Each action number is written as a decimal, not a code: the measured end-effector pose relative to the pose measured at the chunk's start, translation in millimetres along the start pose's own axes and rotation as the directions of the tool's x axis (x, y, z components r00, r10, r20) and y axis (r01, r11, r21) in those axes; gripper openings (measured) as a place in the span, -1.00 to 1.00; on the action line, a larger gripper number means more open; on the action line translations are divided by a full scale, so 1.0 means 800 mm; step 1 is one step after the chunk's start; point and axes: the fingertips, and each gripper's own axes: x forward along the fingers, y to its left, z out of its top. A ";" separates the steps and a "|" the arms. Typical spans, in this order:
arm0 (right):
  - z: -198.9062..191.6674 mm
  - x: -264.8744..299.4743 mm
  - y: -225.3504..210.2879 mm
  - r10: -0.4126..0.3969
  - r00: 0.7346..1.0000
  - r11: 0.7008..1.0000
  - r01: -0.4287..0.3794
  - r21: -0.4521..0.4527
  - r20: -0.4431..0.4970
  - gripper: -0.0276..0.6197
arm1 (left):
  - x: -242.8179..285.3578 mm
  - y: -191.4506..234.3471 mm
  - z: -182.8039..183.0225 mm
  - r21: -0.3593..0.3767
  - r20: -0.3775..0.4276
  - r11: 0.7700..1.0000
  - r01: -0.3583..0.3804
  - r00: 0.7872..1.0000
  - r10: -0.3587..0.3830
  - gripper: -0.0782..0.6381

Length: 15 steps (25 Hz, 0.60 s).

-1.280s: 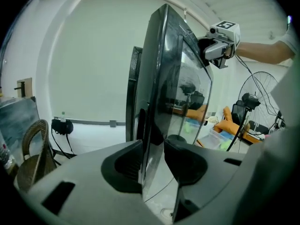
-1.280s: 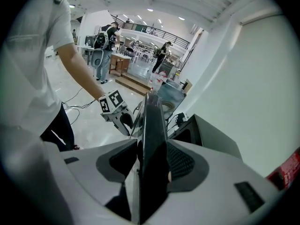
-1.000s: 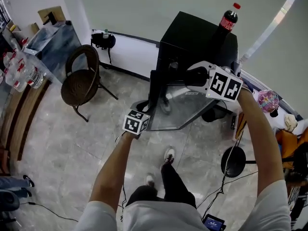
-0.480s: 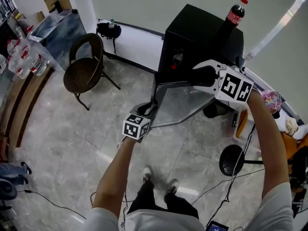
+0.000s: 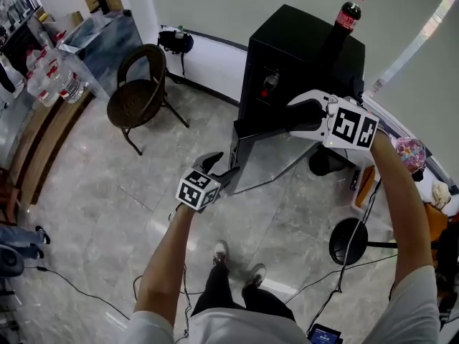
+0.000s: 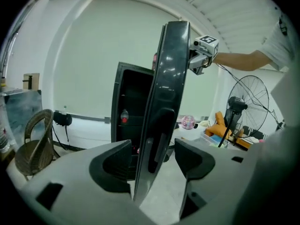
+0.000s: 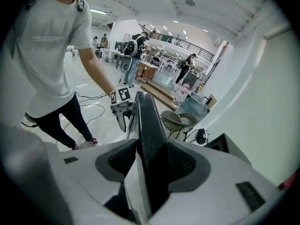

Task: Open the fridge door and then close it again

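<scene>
The fridge door hangs ajar at six o'clock of the fridge, pinched by the right gripper, while the left gripper's just-opened jaws straddle its edge unclamped; the interior is too dark to read.

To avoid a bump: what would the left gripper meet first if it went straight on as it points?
Probably the fridge door: its edge stands between the left gripper's jaws, which have just been opening and do not seem to press it.
</scene>
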 end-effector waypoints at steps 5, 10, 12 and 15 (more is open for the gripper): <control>0.003 -0.014 0.038 0.054 0.999 0.998 -0.053 -0.045 0.004 -0.24 | 0.007 -0.057 0.000 0.051 -0.005 0.995 0.089 0.996 -0.089 -0.02; 0.001 -0.028 0.066 0.073 0.997 0.995 -0.073 -0.070 -0.001 -0.21 | 0.011 -0.104 -0.010 0.044 0.007 0.993 0.109 0.994 -0.110 -0.05; 0.001 -0.034 0.077 0.085 0.996 0.995 -0.084 -0.062 0.011 -0.11 | 0.012 -0.119 -0.012 0.043 0.010 0.993 0.109 0.994 -0.109 -0.05; 0.001 -0.038 0.088 0.064 0.997 0.998 -0.063 -0.026 0.042 -0.05 | 0.011 -0.138 -0.020 0.037 0.012 0.994 0.106 0.994 -0.106 -0.08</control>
